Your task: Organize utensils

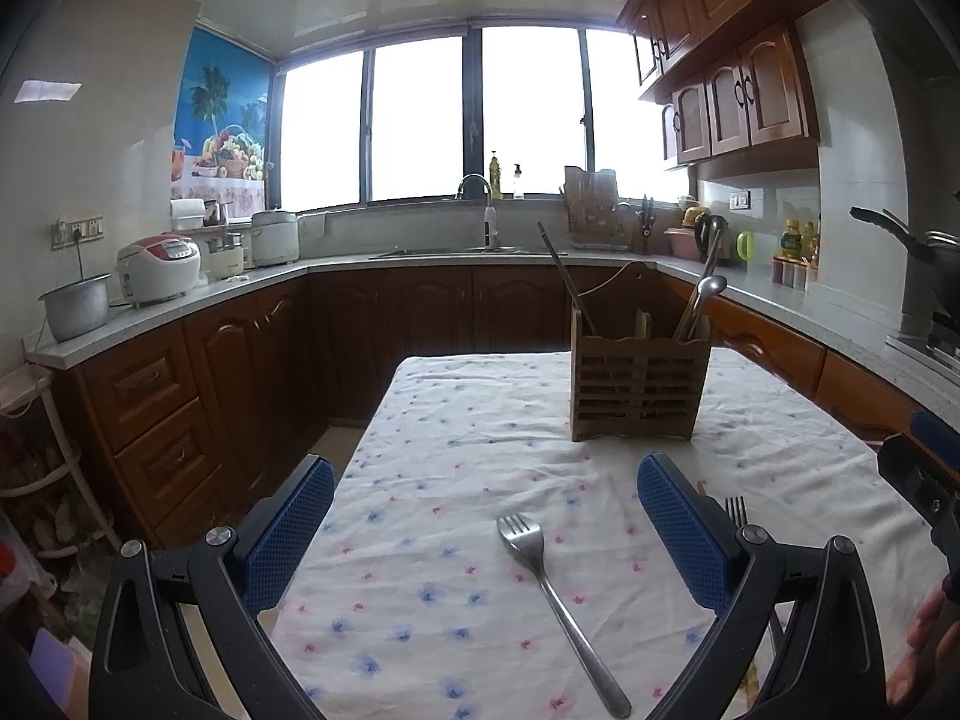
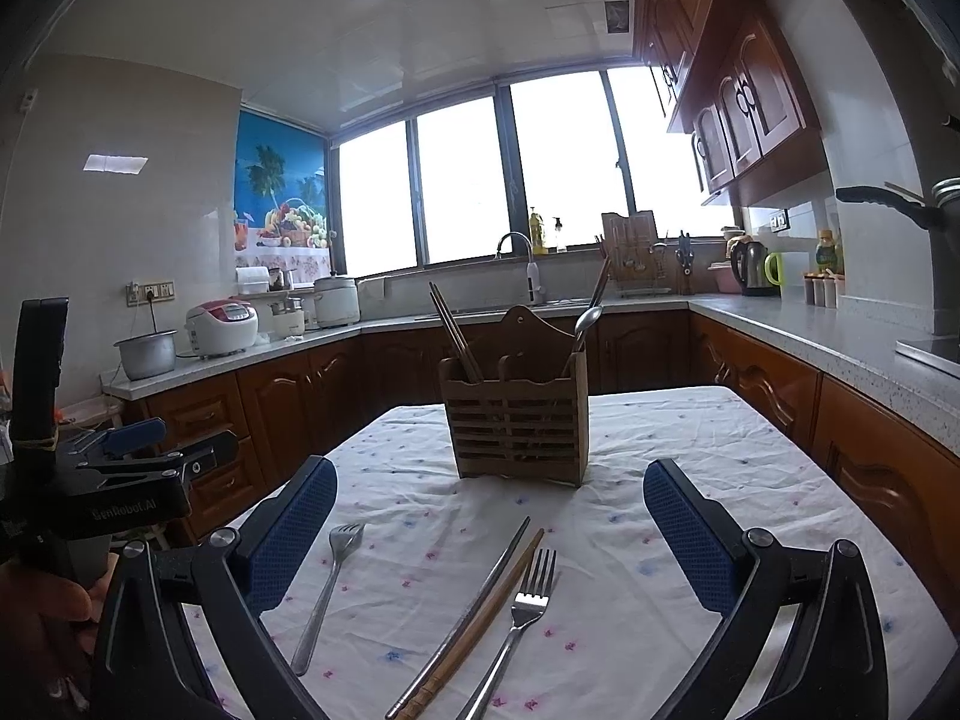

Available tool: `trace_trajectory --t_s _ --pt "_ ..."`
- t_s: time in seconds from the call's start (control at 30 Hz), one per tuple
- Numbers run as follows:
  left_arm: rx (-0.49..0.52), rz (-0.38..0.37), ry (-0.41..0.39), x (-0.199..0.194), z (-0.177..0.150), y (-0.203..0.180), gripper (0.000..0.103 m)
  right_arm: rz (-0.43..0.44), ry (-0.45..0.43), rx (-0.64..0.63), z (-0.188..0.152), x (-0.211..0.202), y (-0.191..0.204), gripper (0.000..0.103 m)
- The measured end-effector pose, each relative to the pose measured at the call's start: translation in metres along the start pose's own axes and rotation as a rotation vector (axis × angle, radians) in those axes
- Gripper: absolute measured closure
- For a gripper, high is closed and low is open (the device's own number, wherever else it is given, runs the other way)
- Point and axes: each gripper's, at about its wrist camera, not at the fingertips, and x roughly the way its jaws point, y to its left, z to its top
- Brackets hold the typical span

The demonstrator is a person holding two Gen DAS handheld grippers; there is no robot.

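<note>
Both grippers hover wide open and empty above a flowered tablecloth [image 2: 690, 438], loose cutlery below them and a wooden caddy beyond.

The left gripper [image 1: 486, 531] spreads over one fork [image 1: 555, 603]; the right gripper [image 2: 489, 531] spreads over a second fork [image 2: 516, 624] and a pair of chopsticks [image 2: 474, 618] lying side by side just left of it. The slatted caddy [image 2: 519, 420] stands upright mid-table, chopsticks [image 2: 453, 330] leaning in its left compartment, a spoon [image 2: 588, 321] in its right. Nothing lies between grippers and caddy. Counters with a rice cooker [image 2: 221, 327] and kettle [image 2: 750, 267] ring the table.
</note>
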Motion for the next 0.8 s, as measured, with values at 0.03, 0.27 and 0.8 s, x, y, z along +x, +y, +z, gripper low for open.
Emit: trace_trajectory --t_s 0.03,0.27,0.8 --pt "0.0 0.001 0.0 0.0 -0.0002 -0.0001 0.001 0.001 -0.001 0.0 -0.0002 -0.0004 0.0002 0.0" --pt "-0.001 -0.001 0.002 0.0009 0.0005 -0.001 0.001 0.001 -0.004 -0.003 0.0013 -0.0005 0.0012 0.0" --pt "0.003 0.0 -0.003 -0.0008 -0.0008 -0.0049 0.001 0.008 -0.013 -0.012 0.0068 0.0007 0.0059 0.0"
